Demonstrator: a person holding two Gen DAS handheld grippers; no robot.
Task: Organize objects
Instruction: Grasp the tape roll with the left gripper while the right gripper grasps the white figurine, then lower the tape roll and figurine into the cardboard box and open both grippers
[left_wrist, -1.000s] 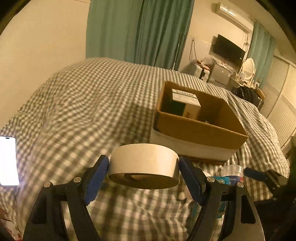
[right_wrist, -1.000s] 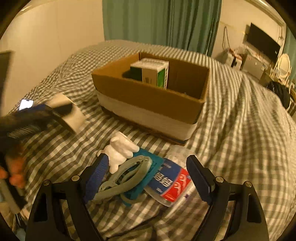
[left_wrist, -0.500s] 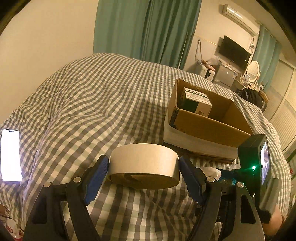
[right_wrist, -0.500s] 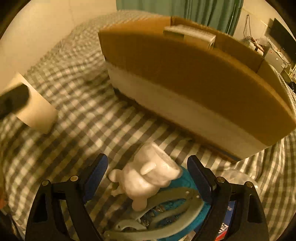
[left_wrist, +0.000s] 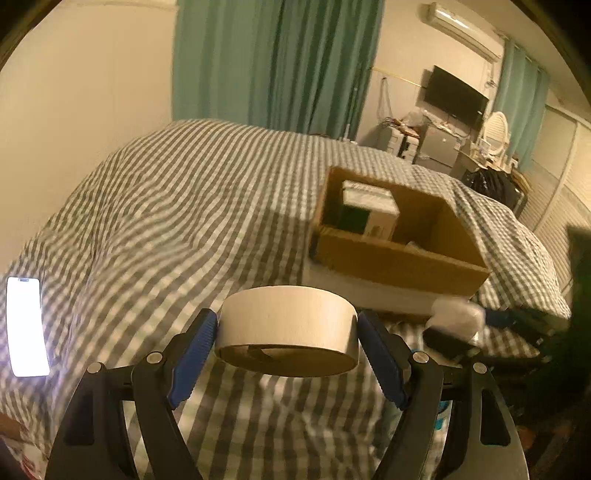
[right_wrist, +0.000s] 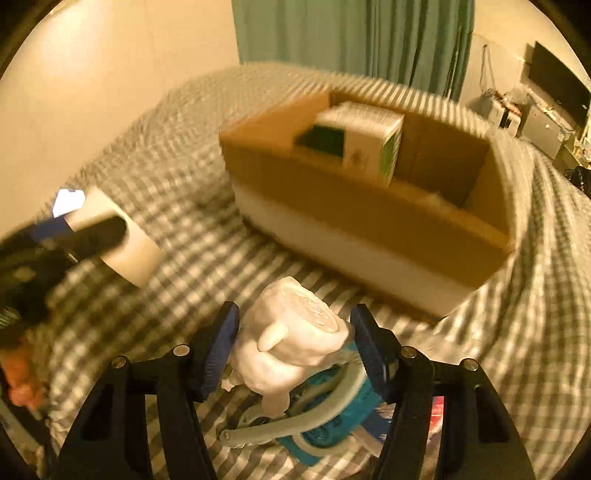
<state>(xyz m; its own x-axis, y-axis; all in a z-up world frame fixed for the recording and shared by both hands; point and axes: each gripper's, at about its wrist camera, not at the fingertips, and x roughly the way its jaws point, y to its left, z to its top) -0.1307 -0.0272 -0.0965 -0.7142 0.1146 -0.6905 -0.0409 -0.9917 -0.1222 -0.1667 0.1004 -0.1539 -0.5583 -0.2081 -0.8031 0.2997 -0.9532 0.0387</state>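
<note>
My left gripper (left_wrist: 287, 343) is shut on a roll of tan tape (left_wrist: 288, 326) and holds it above the checked bedspread; the tape also shows in the right wrist view (right_wrist: 122, 243). My right gripper (right_wrist: 293, 350) is shut on a white plaster figurine (right_wrist: 291, 339), lifted over a teal packet (right_wrist: 332, 424). An open cardboard box (left_wrist: 399, 254) with a white and green carton (left_wrist: 369, 214) inside sits on the bed ahead; the box also shows in the right wrist view (right_wrist: 369, 218).
A lit phone (left_wrist: 26, 325) lies on the bed at the left. A grey plastic hanger-like piece (right_wrist: 295, 424) and a red-labelled bottle (right_wrist: 437, 406) lie under the right gripper. Green curtains (left_wrist: 273, 66) and a wall stand behind the bed.
My right gripper has closed on the white figurine and lifted it off the teal packet. My left gripper has kept the tape and shifted its view slightly.
</note>
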